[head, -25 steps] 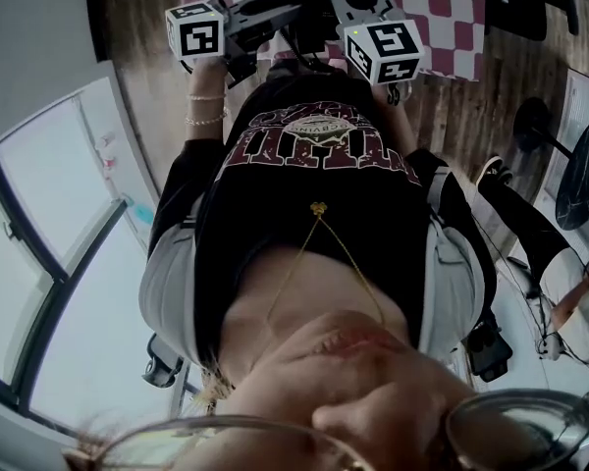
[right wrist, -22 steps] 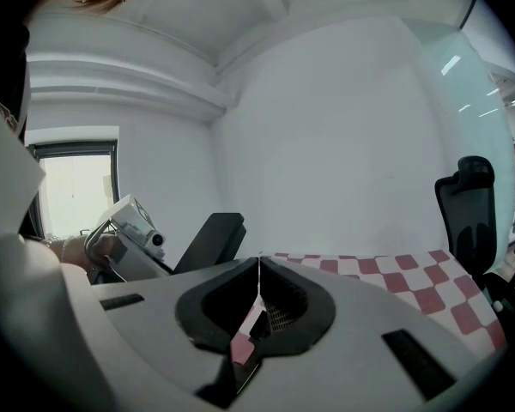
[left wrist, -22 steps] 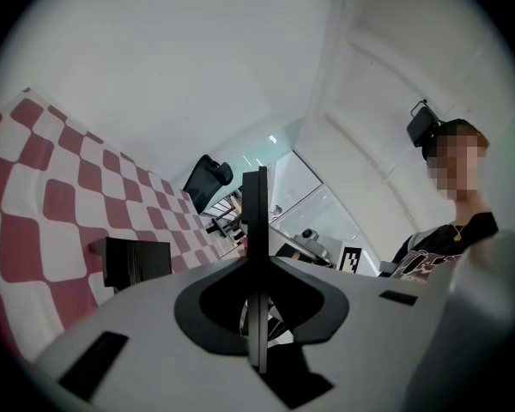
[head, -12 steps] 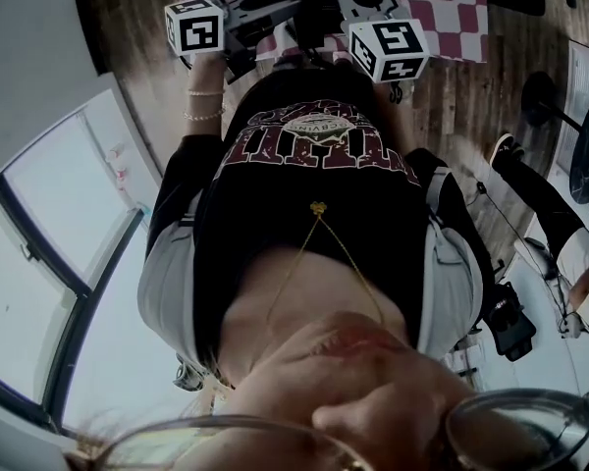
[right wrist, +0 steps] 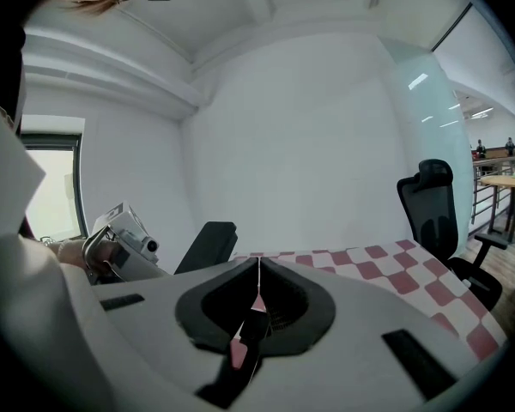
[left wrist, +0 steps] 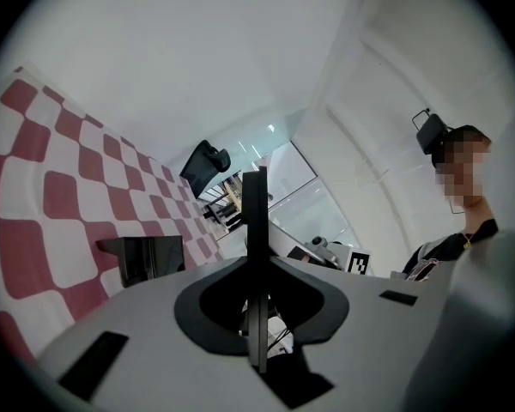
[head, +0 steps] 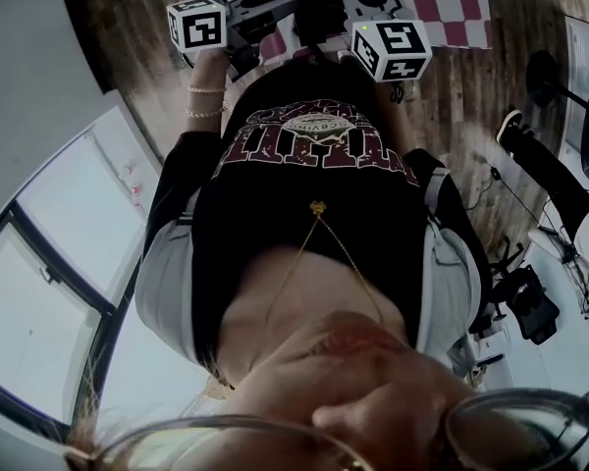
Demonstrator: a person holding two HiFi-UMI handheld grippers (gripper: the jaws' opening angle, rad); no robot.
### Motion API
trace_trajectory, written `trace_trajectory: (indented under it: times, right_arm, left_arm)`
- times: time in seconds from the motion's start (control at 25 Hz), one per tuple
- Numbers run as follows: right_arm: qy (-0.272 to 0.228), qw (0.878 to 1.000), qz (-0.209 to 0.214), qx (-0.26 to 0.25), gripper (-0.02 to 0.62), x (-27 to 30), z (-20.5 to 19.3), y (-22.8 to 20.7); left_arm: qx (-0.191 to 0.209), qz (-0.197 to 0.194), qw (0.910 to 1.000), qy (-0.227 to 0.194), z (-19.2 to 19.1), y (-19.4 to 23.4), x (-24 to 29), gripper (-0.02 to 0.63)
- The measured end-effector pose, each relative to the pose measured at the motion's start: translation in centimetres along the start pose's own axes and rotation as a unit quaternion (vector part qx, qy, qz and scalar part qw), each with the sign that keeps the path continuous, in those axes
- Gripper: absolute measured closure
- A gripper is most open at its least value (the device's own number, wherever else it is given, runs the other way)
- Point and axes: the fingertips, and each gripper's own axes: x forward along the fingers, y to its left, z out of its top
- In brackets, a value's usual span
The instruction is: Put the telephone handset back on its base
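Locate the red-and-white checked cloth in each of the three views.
Head view: checked cloth along the top edge.
Left gripper view: left side, running away from the camera.
Right gripper view: centre right.
Shared landmark: a black office chair beyond the cloth, in both gripper views.

Matt checked cloth (head: pixel 452 13), wooden floor (head: pixel 461 106)

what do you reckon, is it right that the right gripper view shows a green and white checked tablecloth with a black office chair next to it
Not quite. The checked tablecloth is red and white, not green and white; the right gripper view shows it. The black office chair does stand next to it.
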Motion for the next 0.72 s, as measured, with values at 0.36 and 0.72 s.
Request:
trace_trajectory:
  times: [0.36,0.72]
  right_arm:
    - [-0.008,0.999,-0.043,0.011,0.574,-0.7,-0.5,0.3]
    - [-0.002,1.000,-0.025,0.004,0.574,-0.8,-0.6,-0.2]
  left_arm:
    - [0.000,-0.013,0.9998,0.012,0.0,0.7,-0.5,0.532]
    - [0.012,0.000,0.9999,0.003,0.6,0.5,0.1,0.531]
